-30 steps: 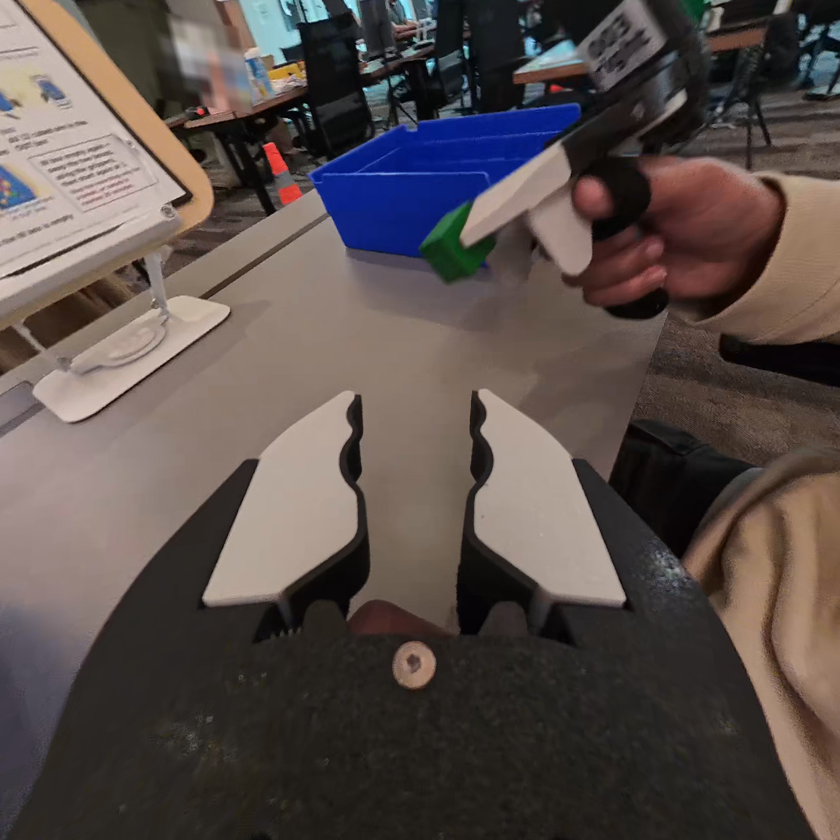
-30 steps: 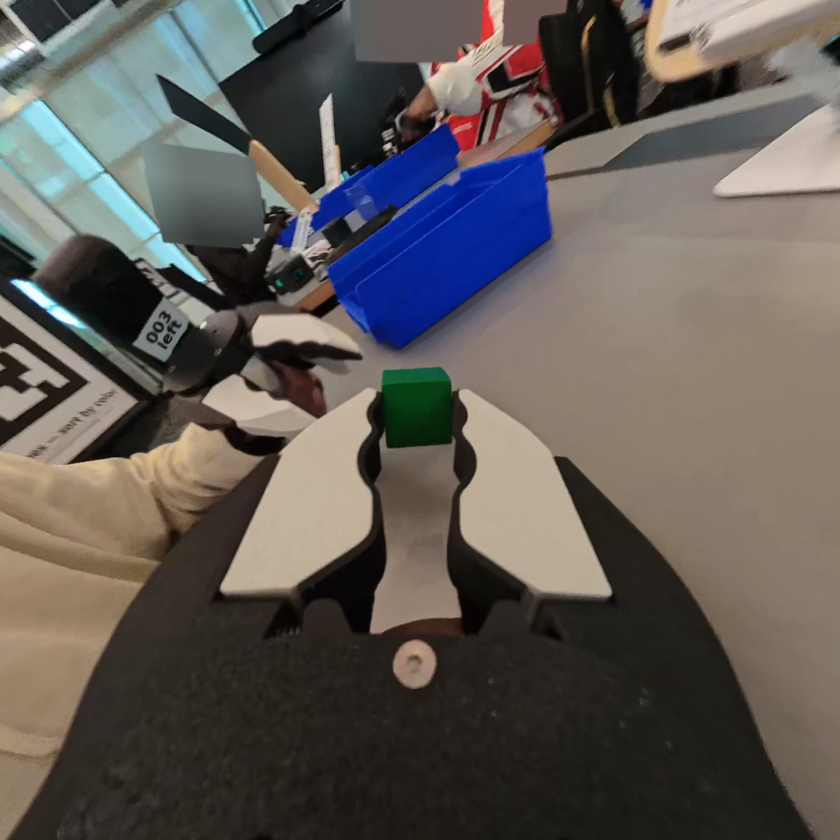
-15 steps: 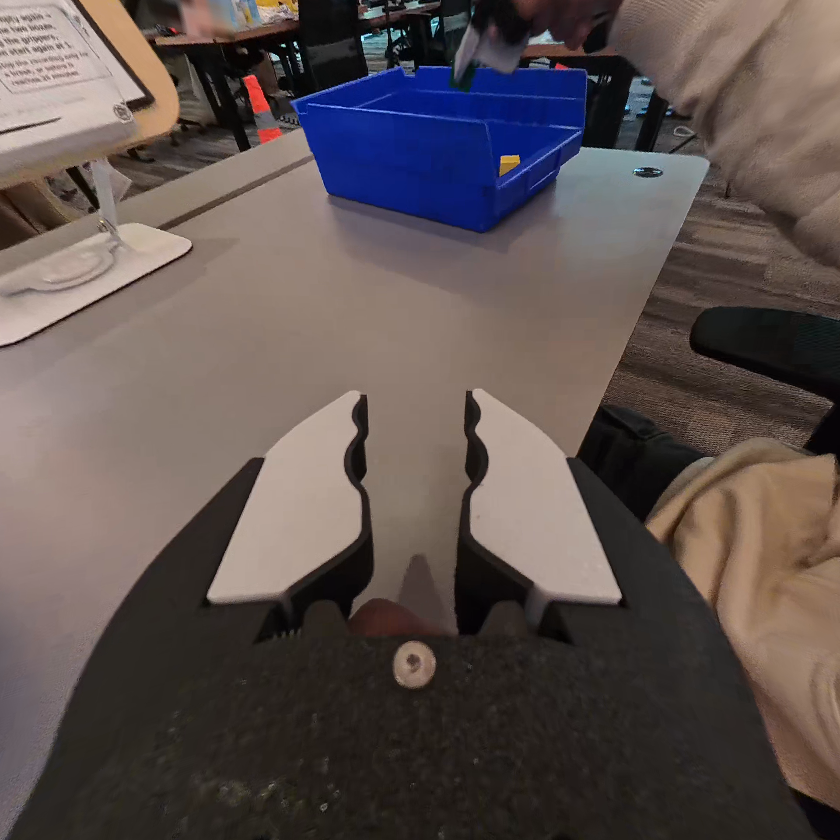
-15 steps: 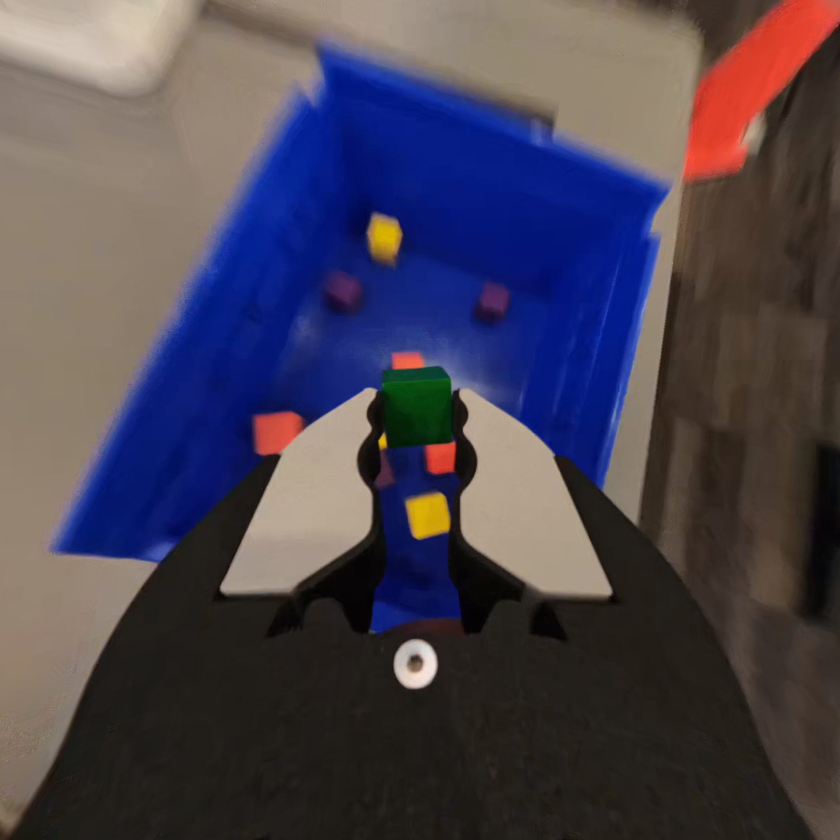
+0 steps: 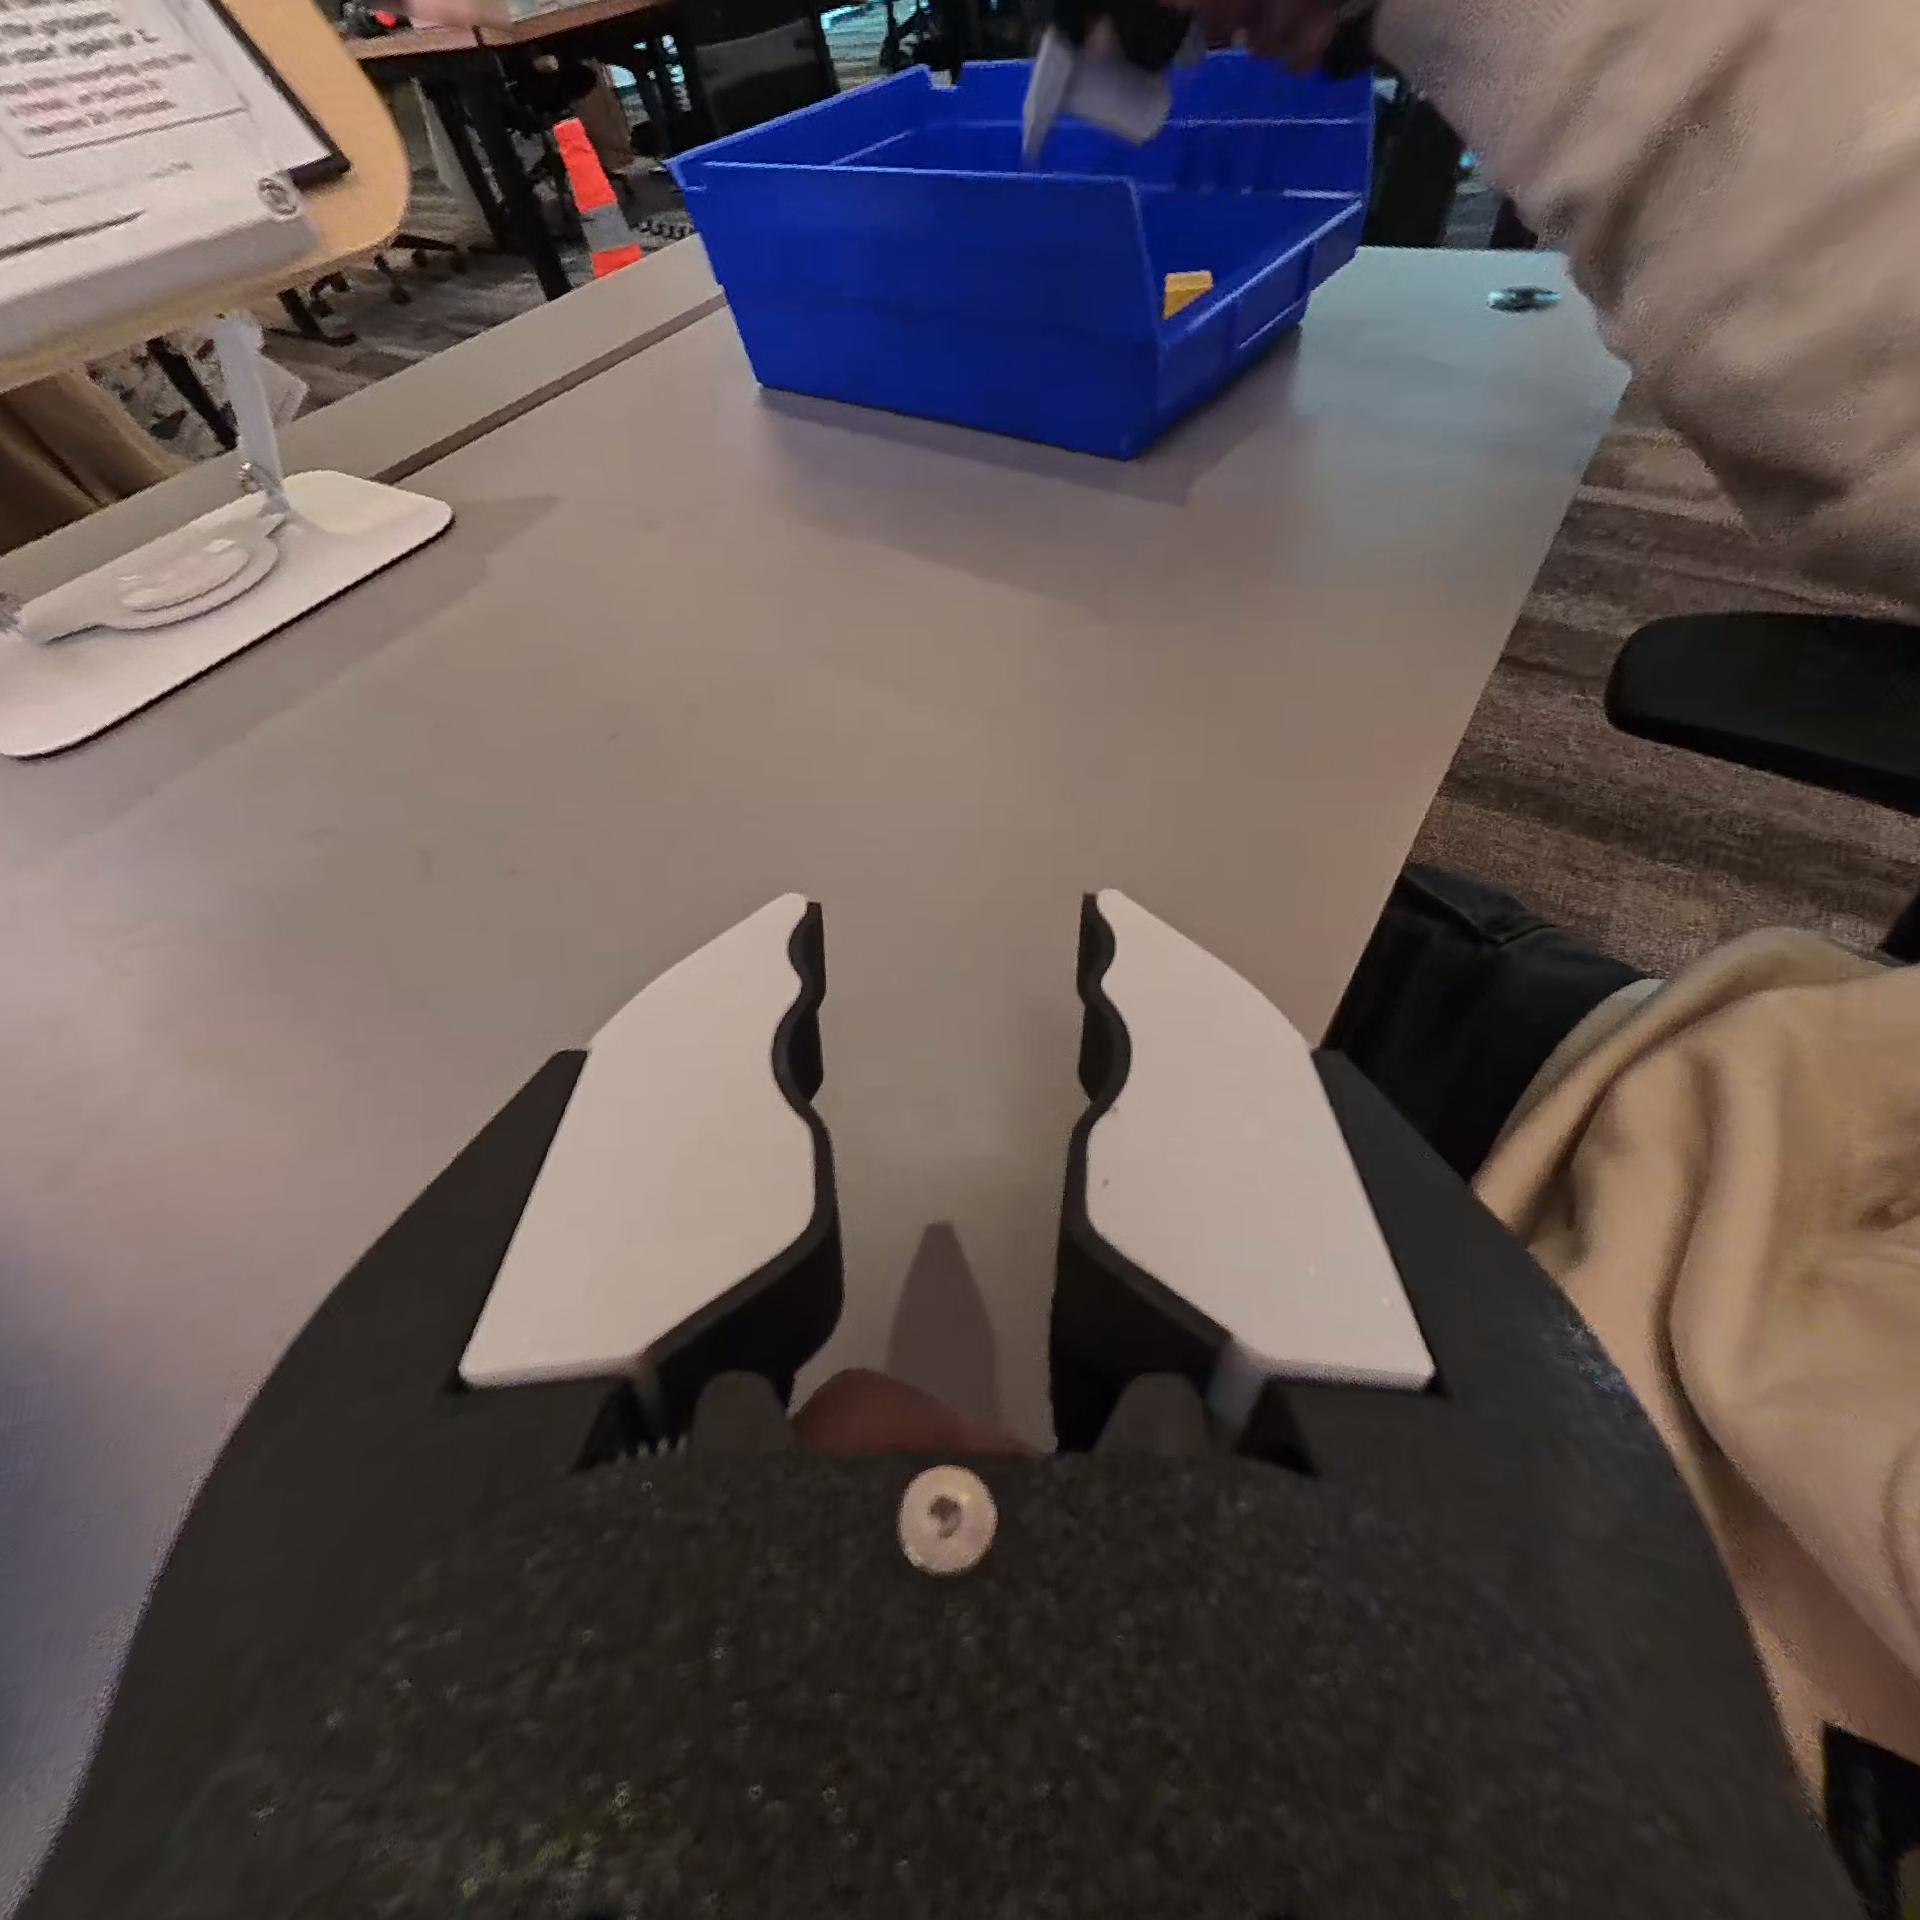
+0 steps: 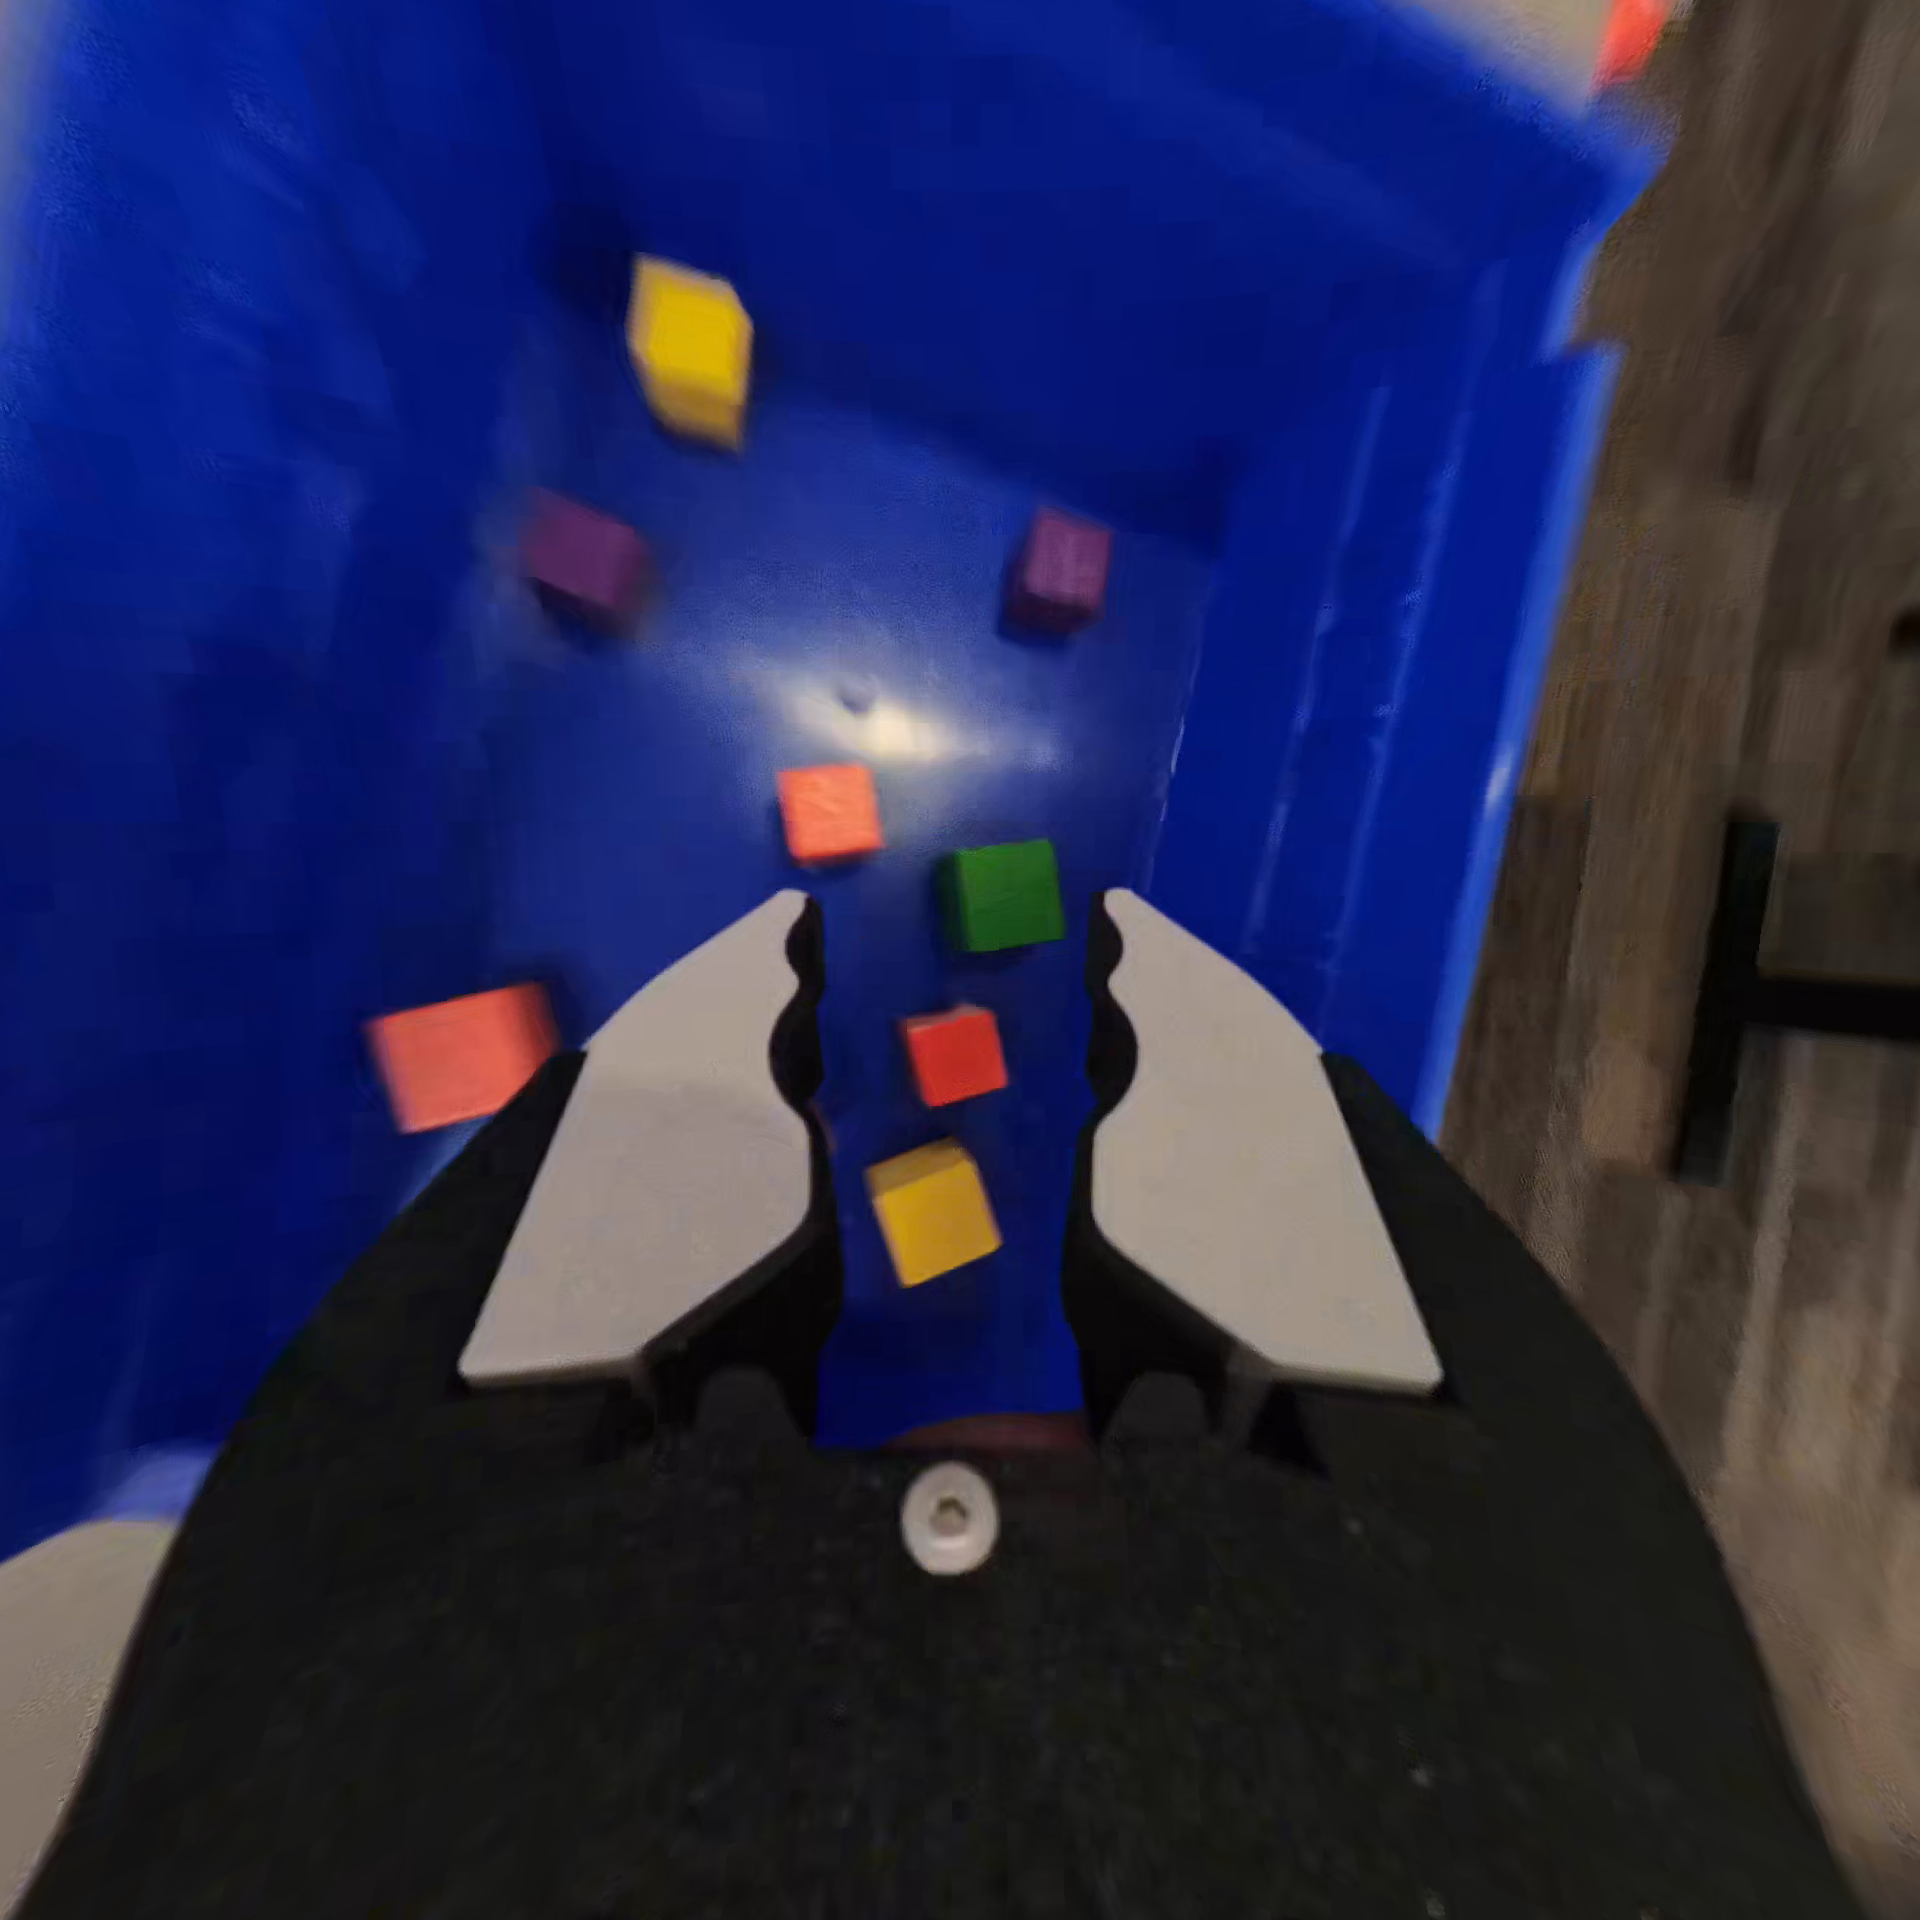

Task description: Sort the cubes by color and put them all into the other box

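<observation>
My right gripper is open above the blue box. The green cube lies free beyond its fingertips, touching neither pad. Several more cubes lie on the box floor: yellow, purple, orange and red. My left gripper is open and empty over the grey table, well short of the blue box. The right gripper's fingers show over that box in the left wrist view. A yellow cube shows through the box's low front.
A white stand with a document board sits at the table's left. A person's sleeve reaches over the right side. The table's right edge drops to carpet, and a black chair arm is there.
My right gripper carried the green cube over the blue box, then opened; the cube left the grasp and now lies free in the box. My left gripper closed slightly, then reopened, staying empty.
</observation>
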`<action>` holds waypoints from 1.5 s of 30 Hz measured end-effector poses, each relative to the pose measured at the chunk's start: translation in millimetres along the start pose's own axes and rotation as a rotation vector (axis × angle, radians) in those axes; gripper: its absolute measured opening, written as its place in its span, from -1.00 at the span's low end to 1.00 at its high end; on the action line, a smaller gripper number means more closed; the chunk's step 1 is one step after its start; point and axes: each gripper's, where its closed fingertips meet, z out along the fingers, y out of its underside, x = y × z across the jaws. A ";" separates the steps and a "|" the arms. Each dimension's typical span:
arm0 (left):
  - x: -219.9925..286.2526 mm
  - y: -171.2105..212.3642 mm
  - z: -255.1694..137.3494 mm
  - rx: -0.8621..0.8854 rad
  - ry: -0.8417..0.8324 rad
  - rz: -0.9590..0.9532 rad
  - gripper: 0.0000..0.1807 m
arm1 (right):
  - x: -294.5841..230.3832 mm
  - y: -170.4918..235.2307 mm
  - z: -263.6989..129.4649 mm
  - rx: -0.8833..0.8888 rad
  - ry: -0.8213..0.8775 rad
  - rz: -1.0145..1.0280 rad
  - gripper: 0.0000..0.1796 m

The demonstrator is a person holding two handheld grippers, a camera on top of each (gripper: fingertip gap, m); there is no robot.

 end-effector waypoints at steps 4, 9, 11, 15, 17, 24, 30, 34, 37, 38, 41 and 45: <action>-10.5 6.2 2.3 -0.025 -0.014 -0.058 -0.48 | -118.0 -12.7 -107.5 0.623 -0.322 0.055 -0.50; -18.7 12.2 7.0 -0.053 -0.031 -0.073 -0.46 | -312.9 77.7 -172.3 0.685 -1.097 0.087 -0.56; -20.5 10.2 9.1 -0.042 -0.043 -0.056 -0.45 | -335.2 91.3 -178.1 0.678 -1.132 0.047 -0.54; -22.9 10.3 11.7 -0.047 -0.058 -0.055 -0.43 | -337.8 95.0 -162.4 0.739 -0.881 -0.169 -0.55; -24.8 11.5 12.7 -0.056 -0.060 -0.071 -0.42 | -334.9 95.0 -159.5 0.768 -0.820 -0.208 -0.57; -83.4 -3.3 -59.3 -0.153 -0.186 0.043 -0.51 | -336.5 96.6 -164.7 0.741 -0.893 -0.170 -0.60; -227.9 52.0 -163.9 -0.924 -0.307 0.386 -0.48 | -338.3 97.8 -157.7 0.706 -0.915 -0.176 -0.61; -309.2 103.3 -193.6 -1.390 -0.270 0.365 -0.47 | -348.0 103.9 -153.2 0.654 -0.949 -0.199 -0.61; -331.6 133.1 -188.6 -1.518 -0.173 0.275 -0.48 | -349.8 107.9 -151.2 0.653 -0.917 -0.238 -0.62; -337.7 139.5 -189.0 -1.556 -0.159 0.264 -0.49 | -348.8 108.3 -150.8 0.660 -0.897 -0.252 -0.62; -344.6 154.4 -189.7 -1.637 -0.103 0.235 -0.49 | -346.0 109.2 -150.4 0.679 -0.859 -0.284 -0.63; -345.3 170.3 -189.1 -1.711 -0.039 0.211 -0.48 | -345.6 110.6 -149.2 0.666 -0.875 -0.281 -0.64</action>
